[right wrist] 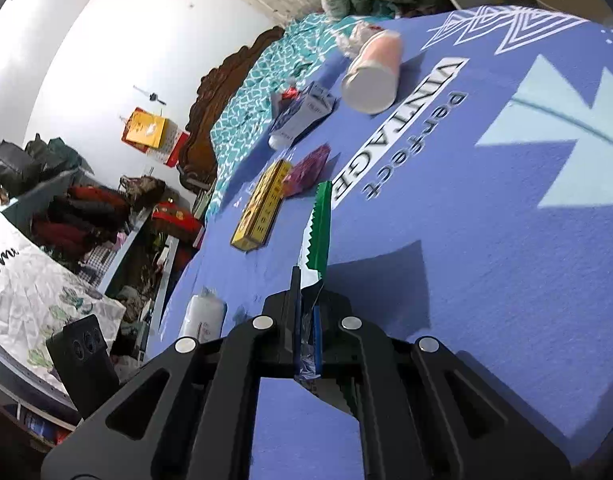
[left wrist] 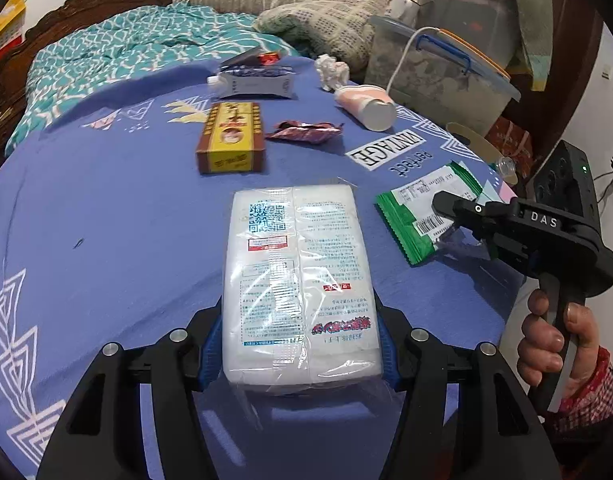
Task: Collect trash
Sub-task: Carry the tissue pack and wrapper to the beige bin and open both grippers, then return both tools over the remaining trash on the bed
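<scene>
The left gripper (left wrist: pixel 300 354) clamps the near end of a white plastic-wrapped pack (left wrist: pixel 298 276), its blue pads pressed on both sides. The right gripper (right wrist: pixel 306 320) is closed on a green-edged wrapper (right wrist: pixel 320 232), pinching only its thin crinkled edge. Both pieces sit on the near side of the "VINTAGE" print (left wrist: pixel 386 148) on the blue tablecloth (left wrist: pixel 106 220); beyond that print lie a yellow box (left wrist: pixel 231 138), a crumpled red wrapper (left wrist: pixel 304 132) and a pink tube (left wrist: pixel 366 104). The slick film could slide from the pads, and the long pack may sag and drop, being held at one end only.
</scene>
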Tool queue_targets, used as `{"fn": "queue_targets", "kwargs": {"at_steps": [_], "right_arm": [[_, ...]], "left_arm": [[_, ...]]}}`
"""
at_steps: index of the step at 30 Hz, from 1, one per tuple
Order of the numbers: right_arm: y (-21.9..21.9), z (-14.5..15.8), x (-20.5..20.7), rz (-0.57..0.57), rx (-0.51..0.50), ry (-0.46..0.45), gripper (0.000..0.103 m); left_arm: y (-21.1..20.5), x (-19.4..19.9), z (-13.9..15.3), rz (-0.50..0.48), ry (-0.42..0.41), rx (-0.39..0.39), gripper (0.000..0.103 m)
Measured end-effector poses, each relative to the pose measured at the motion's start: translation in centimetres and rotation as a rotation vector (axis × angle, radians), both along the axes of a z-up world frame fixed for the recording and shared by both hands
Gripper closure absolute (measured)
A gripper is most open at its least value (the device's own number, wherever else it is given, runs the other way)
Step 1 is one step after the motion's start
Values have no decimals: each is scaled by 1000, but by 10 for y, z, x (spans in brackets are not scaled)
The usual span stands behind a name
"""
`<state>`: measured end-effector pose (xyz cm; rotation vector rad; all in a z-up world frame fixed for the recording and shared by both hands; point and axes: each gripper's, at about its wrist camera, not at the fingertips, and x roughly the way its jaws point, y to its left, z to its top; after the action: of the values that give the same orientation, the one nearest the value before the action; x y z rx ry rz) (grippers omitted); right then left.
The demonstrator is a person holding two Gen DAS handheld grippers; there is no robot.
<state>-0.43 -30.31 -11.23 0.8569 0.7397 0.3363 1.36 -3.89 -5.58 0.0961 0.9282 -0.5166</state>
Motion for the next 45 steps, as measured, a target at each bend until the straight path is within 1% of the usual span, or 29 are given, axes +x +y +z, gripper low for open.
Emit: {"fn": "queue_targets", "kwargs": {"at_steps": [2,5,7,10,12,13,16,18,19,22,25,26,27,28,30,32,33,35,36,37,39,41,45], "right_arm": [[-11,3,0,-17,-2,-12,97],[-32,12,0,-50,-17,-40,97],[-52,20,-1,-86,-35,-59,97],[-92,27,-5,-167,-71,-82,97],[-126,30,-10,-235,-98,-87,97],[-143,31,-12,-270,-108,-87,97],[-197,33,-21,-379,-149,-82,97],[-234,33,-26,-451,-176,-76,97],[-251,32,-26,-483,-190,-67,97],[-295,28,-22,-541,-225,-32,96],[-325,25,-6,-567,-253,1,93],[-333,24,0,-569,-254,15,93],[-340,22,9,-564,-245,30,93],[-345,18,17,-553,-223,42,93],[-348,11,28,-553,-189,62,93],[-350,6,34,-546,-182,73,90],[-346,6,34,-542,-178,75,84],[-341,5,36,-541,-177,81,41],[-340,6,35,-550,-182,74,14],[-338,8,33,-572,-199,62,14],[-335,13,34,-571,-235,64,15],[-331,23,32,-593,-255,54,15],[-316,50,25,-639,-308,-10,15]], "left_arm": [[-11,6,4,-29,10,-8,46],[-36,20,13,-97,51,-42,46],[-61,32,21,-160,83,-65,46],[-102,47,32,-242,97,-73,46],[-136,58,39,-305,101,-71,46],[-162,66,44,-353,103,-73,46],[-222,82,53,-450,101,-73,46],[-267,92,55,-519,115,-73,46],[-300,99,55,-560,130,-71,46],[-361,112,50,-625,158,-60,46],[-422,128,44,-646,140,-45,44],[-434,133,40,-641,143,-40,38],[-446,139,36,-632,150,-33,27],[-457,146,30,-613,159,-24,22],[-466,156,21,-586,181,-22,21],[-469,164,13,-566,209,-18,21],[-468,167,12,-555,218,-19,21],[-458,172,12,-535,228,-42,21],[-452,173,13,-529,226,-50,21],[-442,173,15,-517,221,-54,21],[-426,172,19,-507,220,-73,21],[-403,169,24,-493,207,-96,21],[-350,155,37,-467,161,-124,21]]}}
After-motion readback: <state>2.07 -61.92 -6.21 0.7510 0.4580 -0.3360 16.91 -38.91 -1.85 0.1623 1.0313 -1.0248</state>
